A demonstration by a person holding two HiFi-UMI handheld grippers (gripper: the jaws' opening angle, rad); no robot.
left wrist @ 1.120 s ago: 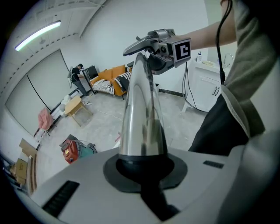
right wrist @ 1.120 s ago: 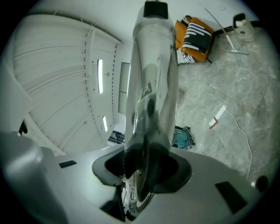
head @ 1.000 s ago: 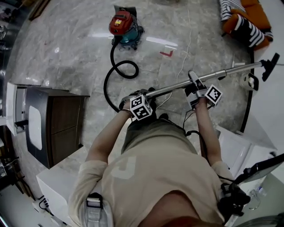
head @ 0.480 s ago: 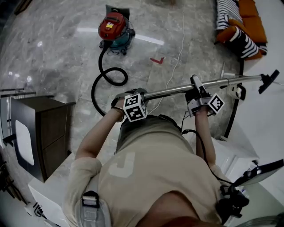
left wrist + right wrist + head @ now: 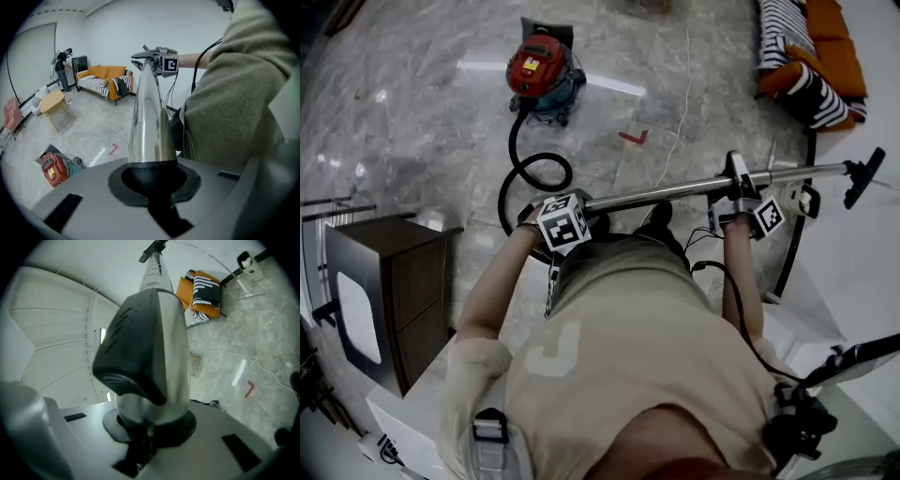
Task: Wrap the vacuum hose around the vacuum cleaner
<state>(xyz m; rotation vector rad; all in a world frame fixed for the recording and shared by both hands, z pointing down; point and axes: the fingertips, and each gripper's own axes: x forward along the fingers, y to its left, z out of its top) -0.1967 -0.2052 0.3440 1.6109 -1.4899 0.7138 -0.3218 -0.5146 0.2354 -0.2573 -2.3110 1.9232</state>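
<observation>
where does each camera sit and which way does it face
Head view: on the person's head, facing steeply down at the vacuum cleaner and hose; shows both arms, with left gripper and right gripper on the metal tube.
Left gripper view: on the left gripper, looking along the tube, sofa beyond; shows the person's sleeve.
Right gripper view: on the right gripper, jaws just closing on the tube, looking toward its nozzle; nothing of the person clearly shows.
Shared: tube and sofa, all three.

Orange sofa (image 5: pixel 842 36) with striped blanket (image 5: pixel 814 86) at upper right, dark cabinet (image 5: pixel 408 291) at left, small red mark (image 5: pixel 633 137) near top middle
</observation>
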